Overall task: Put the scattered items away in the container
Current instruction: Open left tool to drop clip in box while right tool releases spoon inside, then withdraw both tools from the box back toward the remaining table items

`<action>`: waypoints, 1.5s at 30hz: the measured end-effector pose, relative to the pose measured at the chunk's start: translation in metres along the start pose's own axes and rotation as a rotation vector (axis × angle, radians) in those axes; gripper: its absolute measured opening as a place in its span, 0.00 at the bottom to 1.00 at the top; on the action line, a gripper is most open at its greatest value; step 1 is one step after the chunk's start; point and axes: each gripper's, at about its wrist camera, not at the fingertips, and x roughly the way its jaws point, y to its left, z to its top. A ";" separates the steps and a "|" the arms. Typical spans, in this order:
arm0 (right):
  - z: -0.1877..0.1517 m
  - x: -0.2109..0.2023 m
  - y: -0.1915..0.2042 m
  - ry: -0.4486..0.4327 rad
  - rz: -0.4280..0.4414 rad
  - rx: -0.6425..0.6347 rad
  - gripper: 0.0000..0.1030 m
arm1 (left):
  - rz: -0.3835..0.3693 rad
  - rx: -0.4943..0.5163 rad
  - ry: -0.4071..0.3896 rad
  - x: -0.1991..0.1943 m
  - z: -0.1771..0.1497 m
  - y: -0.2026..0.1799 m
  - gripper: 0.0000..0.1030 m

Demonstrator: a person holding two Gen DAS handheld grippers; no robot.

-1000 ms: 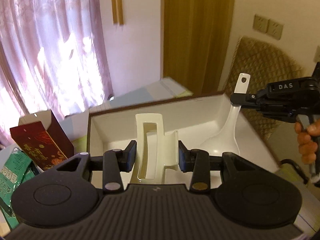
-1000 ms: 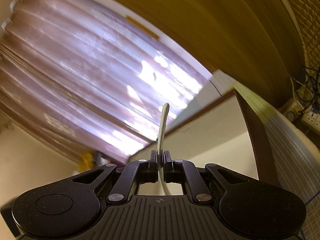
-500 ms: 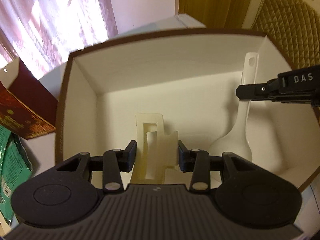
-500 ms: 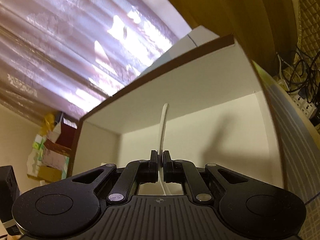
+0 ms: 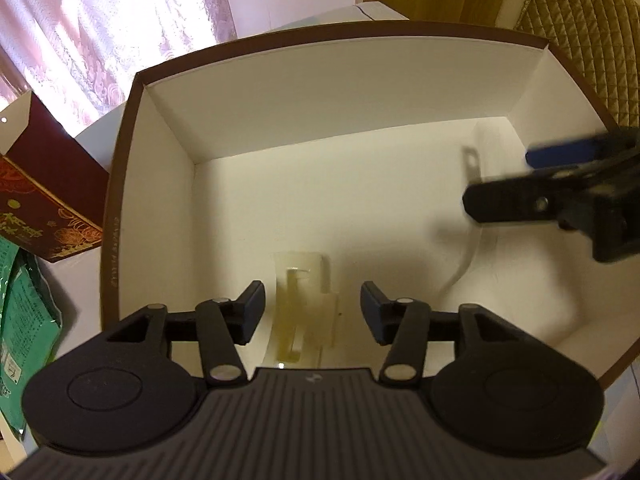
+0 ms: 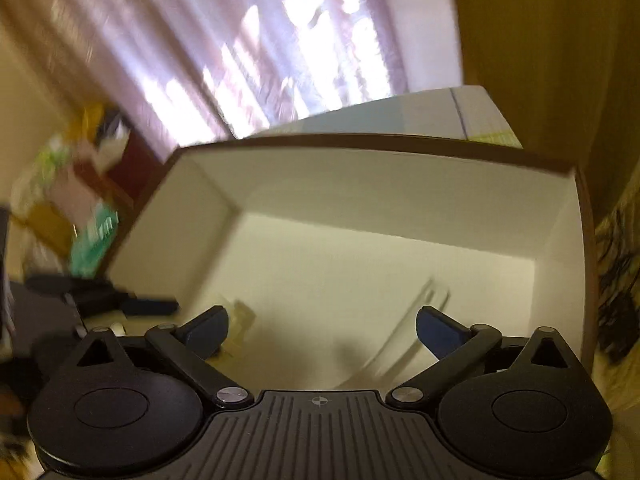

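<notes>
In the left wrist view, the left gripper (image 5: 312, 308) is pointed down into the brown-rimmed white box (image 5: 120, 184). Its jaws are opening, and the cream plastic holder (image 5: 305, 308) is seen lying on the box floor between them, close to the near wall. A gap is visible on either side of the holder, so it is not pressed by the pads. A white rice spoon (image 5: 466, 248), blurred, is seen on the floor toward the right wall of the box, its handle end directed at the far right corner. The right gripper (image 5: 504, 184) is seen entering over the right wall, above the spoon, with one blue pad and one dark finger spread apart. Outside the left wall, a dark red carton (image 5: 44, 196) and a green packet (image 5: 20, 332) are placed on the table.

In the right wrist view, much is smeared by motion. The right gripper (image 6: 322, 326) is held over the box (image 6: 584, 240), its jaws opening and spread wide with nothing between the pads. The spoon (image 6: 412, 324) is made out as a pale streak on the floor below, nearer the right wall. The holder (image 6: 240, 326) is partly seen behind the left finger, near the left wall, and the left gripper (image 6: 132, 304) is glimpsed beside it. Red and green packages (image 6: 96, 232) are blurred beyond the left wall.
</notes>
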 end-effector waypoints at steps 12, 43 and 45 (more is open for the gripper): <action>-0.012 -0.007 0.019 0.168 -0.115 -0.182 1.00 | -0.002 0.005 0.030 -0.013 -0.003 0.001 0.62; -0.044 -0.068 0.026 0.057 -0.233 -0.235 1.00 | 0.094 -0.007 -0.074 -0.100 -0.036 -0.034 0.77; -0.046 -0.076 0.029 0.026 -0.245 -0.246 1.00 | 0.101 -0.010 -0.084 -0.107 -0.040 -0.038 0.77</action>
